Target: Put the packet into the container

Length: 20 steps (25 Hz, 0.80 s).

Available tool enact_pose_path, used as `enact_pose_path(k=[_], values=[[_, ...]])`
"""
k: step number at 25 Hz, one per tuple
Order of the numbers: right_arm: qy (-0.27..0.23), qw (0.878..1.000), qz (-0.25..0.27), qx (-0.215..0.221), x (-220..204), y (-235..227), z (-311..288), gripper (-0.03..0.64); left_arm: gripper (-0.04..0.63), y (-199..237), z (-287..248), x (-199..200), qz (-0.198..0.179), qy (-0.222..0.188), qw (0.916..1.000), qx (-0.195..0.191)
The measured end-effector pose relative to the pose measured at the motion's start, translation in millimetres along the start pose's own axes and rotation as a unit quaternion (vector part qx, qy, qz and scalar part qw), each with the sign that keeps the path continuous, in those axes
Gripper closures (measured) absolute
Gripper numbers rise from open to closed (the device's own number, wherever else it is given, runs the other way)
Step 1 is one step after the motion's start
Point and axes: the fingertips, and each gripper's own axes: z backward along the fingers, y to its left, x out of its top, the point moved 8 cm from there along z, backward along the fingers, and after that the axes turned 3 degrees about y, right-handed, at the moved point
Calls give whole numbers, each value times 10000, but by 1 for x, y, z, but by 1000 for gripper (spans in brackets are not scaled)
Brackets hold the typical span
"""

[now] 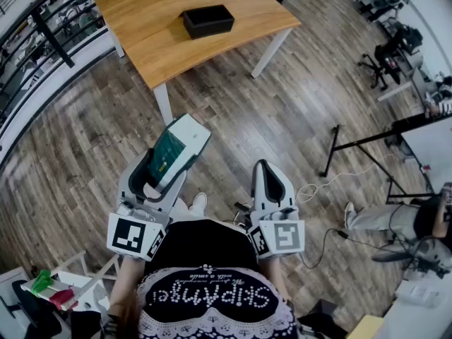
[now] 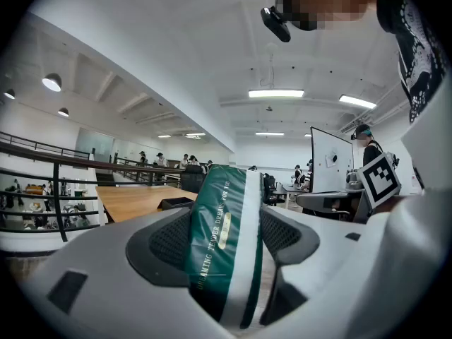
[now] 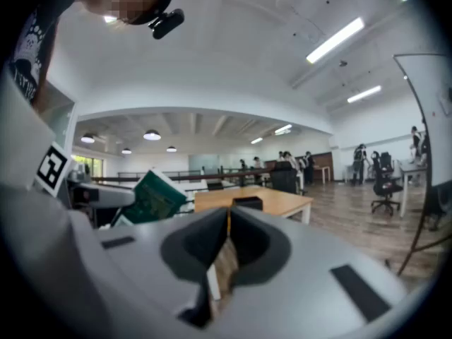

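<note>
Biggest thing in view is the wooden table [image 1: 141,37] up ahead, and the black container [image 1: 208,20] sits roughly mid-table, a bit toward its right edge, open side up and looking empty from here. I'm well back from it, standing on the plank floor. The packet [image 1: 176,147], green with a white stripe, is in my left gripper [image 1: 166,167], whose jaws are spread wide and pressing on both of its faces, with most of the packet poking out past the tips. The right gripper [image 1: 263,171] is pinched closed with nothing in it. My worry: that packet looks soft and slick, so it could slide in the pads or flop over on the way there. The container also looks snug for it, so coming in crooked might hang a corner on the rim or nudge the box across the table.
</note>
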Motion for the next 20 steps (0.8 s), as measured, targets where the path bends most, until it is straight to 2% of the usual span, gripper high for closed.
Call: enact_pose_path(k=[11,20], values=[[-2,9999,82,144,1,7,-2,581,258,4,5,1,29,-29,10000,14],[-40,9998,-120,134,-7,0,5,581,258,-1,8,-2,29,-30,10000,61]])
